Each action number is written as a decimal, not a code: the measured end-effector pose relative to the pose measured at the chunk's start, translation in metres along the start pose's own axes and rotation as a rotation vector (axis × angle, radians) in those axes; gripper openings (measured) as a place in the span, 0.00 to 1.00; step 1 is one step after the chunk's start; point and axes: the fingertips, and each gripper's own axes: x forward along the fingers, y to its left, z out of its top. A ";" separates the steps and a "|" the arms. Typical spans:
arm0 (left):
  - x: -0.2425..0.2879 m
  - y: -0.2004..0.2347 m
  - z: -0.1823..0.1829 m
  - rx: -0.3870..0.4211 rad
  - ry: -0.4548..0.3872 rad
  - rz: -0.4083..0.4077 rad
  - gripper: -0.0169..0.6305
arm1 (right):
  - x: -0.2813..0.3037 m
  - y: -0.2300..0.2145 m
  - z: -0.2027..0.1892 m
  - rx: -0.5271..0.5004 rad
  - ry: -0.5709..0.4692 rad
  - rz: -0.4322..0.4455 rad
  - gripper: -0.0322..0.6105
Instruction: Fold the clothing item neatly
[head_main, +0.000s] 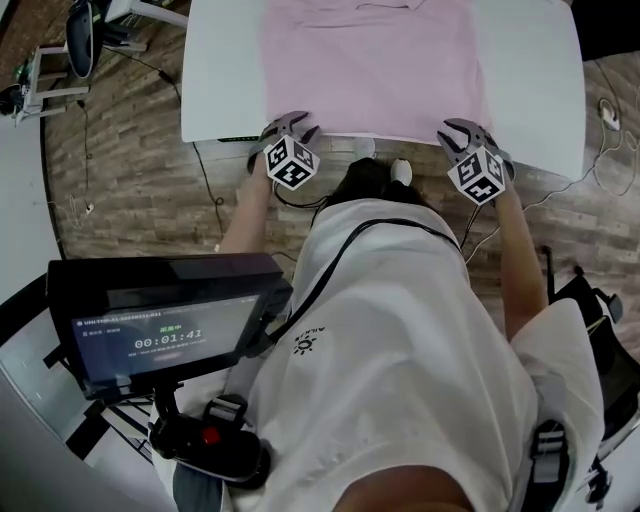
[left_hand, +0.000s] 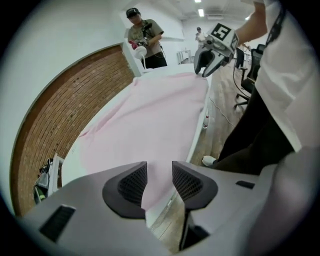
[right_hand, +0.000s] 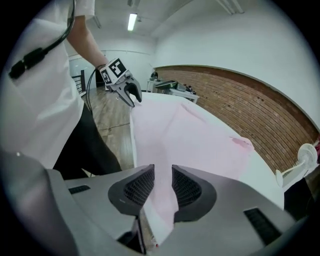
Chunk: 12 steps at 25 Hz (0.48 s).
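Plain pale pink cloth garment (head_main: 370, 65) on white flat table (head_main: 525, 80); brown brick-pattern floor (head_main: 130, 190) around table. Grey left gripper (head_main: 296, 130), right gripper (head_main: 457, 135): black-and-white square-marker cubes (head_main: 292, 163).

One pink shirt (head_main: 370, 65) lies on one white table (head_main: 530, 80). Two grippers are at its near edge: left gripper (head_main: 292, 128), right gripper (head_main: 462, 135). One screen (head_main: 160, 335). One fan (right_hand: 306, 155). One bystander (left_hand: 145, 42) stands beyond the far end.
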 end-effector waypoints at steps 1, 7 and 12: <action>0.002 -0.003 -0.004 0.025 0.017 -0.005 0.24 | 0.001 0.006 -0.003 -0.014 0.011 0.012 0.21; 0.010 -0.027 -0.020 0.112 0.079 -0.022 0.24 | -0.003 0.031 -0.032 -0.041 0.071 0.019 0.24; 0.004 -0.075 0.012 0.157 0.064 -0.022 0.24 | -0.034 0.039 -0.083 -0.048 0.112 -0.023 0.24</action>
